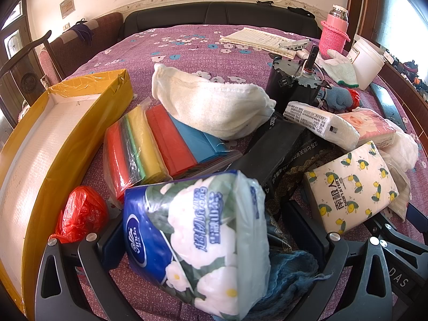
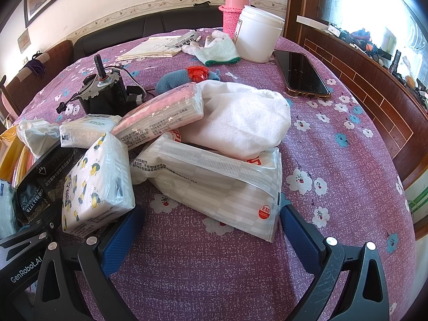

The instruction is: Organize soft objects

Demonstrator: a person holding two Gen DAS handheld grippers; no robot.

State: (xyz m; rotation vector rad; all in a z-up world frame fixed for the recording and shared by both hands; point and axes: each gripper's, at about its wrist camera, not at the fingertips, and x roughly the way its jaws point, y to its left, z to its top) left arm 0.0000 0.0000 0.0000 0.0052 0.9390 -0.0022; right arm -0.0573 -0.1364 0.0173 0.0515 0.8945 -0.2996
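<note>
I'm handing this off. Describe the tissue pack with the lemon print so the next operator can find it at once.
Start at the yellow box on the purple flowered tablecloth, then cross the heap of soft goods to the side away from it. The lemon-print tissue pack leans on the black packet, just ahead of the open right gripper. Only its white wrapper bears small yellow lemons with green leaves.
</note>
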